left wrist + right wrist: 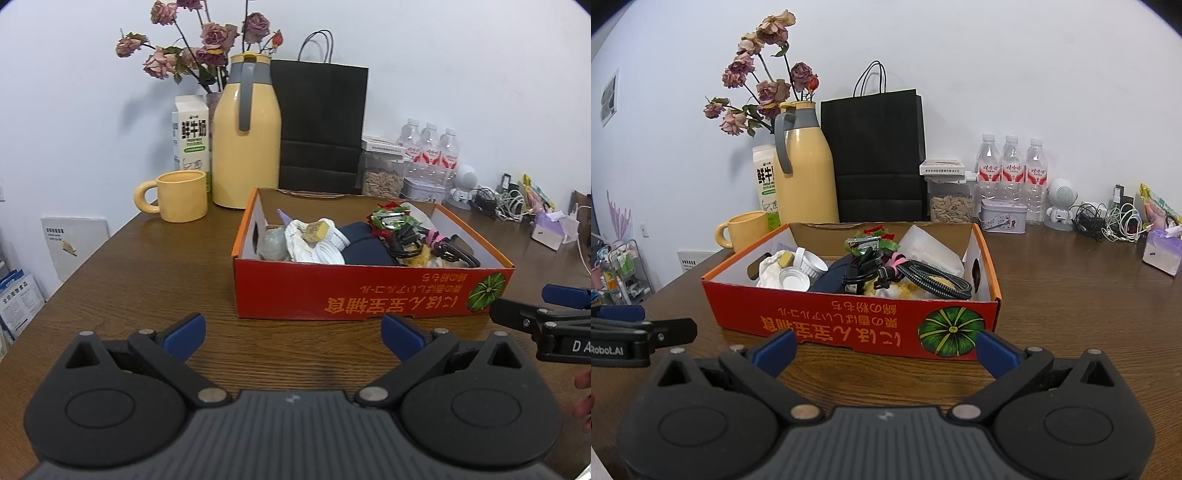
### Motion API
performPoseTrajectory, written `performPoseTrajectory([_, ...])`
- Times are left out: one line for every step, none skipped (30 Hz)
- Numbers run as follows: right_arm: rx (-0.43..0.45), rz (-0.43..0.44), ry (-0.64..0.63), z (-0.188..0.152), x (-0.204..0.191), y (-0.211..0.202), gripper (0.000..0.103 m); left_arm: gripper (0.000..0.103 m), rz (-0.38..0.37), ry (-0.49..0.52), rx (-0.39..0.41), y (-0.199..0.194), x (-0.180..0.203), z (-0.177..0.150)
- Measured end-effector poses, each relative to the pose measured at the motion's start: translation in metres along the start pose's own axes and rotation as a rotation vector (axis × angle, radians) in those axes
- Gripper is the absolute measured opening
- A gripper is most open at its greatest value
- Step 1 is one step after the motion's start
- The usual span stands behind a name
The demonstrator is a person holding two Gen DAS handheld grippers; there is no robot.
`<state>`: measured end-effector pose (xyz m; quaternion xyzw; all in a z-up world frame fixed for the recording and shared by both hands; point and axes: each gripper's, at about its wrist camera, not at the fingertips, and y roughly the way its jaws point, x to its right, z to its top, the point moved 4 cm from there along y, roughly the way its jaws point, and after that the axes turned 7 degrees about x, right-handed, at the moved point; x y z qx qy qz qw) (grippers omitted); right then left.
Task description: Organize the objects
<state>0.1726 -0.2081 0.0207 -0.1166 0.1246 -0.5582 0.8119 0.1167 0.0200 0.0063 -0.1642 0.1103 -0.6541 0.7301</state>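
Dark wooden table [147, 266] under both grippers. Nearest, left gripper [293, 338] and right gripper [886, 349], each with blue-padded fingers spread wide, empty, hovering just short of red cardboard box [849, 317]. Packed inside: white cloth [299, 242], white caps [793, 278], dark blue fabric [364, 243], braided cable [934, 277], pink-tied cords [432, 236]. Behind box, left to right: yellow mug [181, 195], milk carton [192, 134], yellow thermos [246, 136] fronting dried roses [207, 40], black paper bag [321, 125], seed jar [951, 201], three water bottles [1010, 170]. Farther right, small white robot figure [1060, 203], tangled cables [1108, 221].
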Motion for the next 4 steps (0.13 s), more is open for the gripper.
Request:
performPoseTrajectory([-0.001, 0.0, 0.0, -0.0005, -0.0001, 0.0003, 0.103, 0.103, 0.004, -0.001, 0.0, 0.0001, -0.0005, 0.0002])
performPoseTrajectory([-0.001, 0.0, 0.0, -0.0004, -0.0001, 0.0005, 0.103, 0.103, 0.005, -0.002, 0.0, 0.0001, -0.0011, 0.0004])
performPoseTrajectory([-0.001, 0.0, 0.0, -0.0015, -0.0003, 0.001, 0.103, 0.103, 0.008, -0.004, -0.001, -0.0001, -0.0016, 0.0004])
performPoseTrajectory([-0.002, 0.0, 0.0, -0.0019, -0.0005, 0.001, 0.103, 0.103, 0.01, -0.004, -0.002, -0.0001, -0.0018, 0.0004])
